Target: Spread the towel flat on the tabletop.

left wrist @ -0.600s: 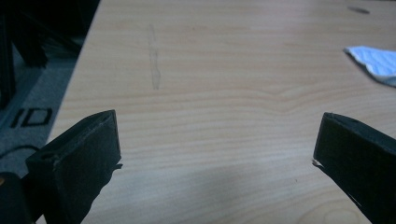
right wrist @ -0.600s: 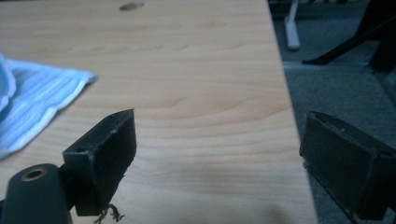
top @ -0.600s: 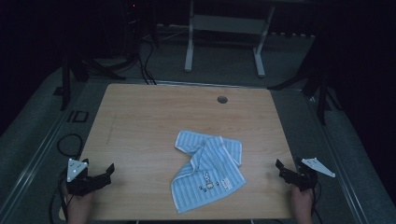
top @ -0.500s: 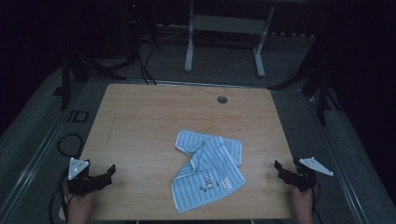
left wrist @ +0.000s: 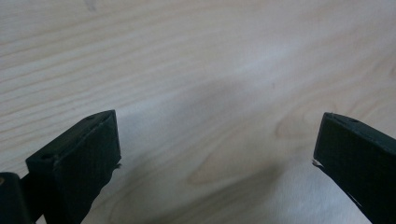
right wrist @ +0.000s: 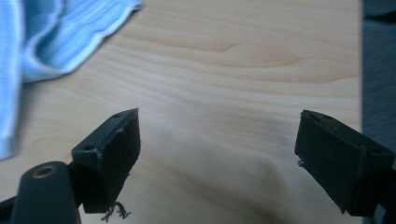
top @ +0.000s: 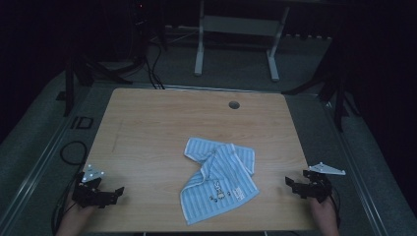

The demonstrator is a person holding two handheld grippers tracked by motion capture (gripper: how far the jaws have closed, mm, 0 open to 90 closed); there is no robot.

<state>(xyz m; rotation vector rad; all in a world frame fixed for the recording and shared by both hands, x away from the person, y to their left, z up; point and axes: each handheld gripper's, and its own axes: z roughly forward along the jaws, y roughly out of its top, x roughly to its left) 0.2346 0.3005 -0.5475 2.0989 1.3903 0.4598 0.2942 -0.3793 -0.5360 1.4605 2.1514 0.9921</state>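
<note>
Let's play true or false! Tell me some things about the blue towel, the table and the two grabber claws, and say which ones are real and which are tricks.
1. The blue striped towel lies crumpled on the wooden table. True.
2. The left gripper is squeezing a corner of the towel. False: its jaws stand open over bare wood at the table's near left corner, apart from the towel.
3. The right gripper is open with nothing between its jaws. True.
4. The towel is plain red. False: it is light blue with white stripes and a small picture printed on it.
5. The table has a small round hole near its far edge. True.
6. The towel hangs over the table's right edge. False: it lies wholly on the table, near the middle of the near side.
</note>
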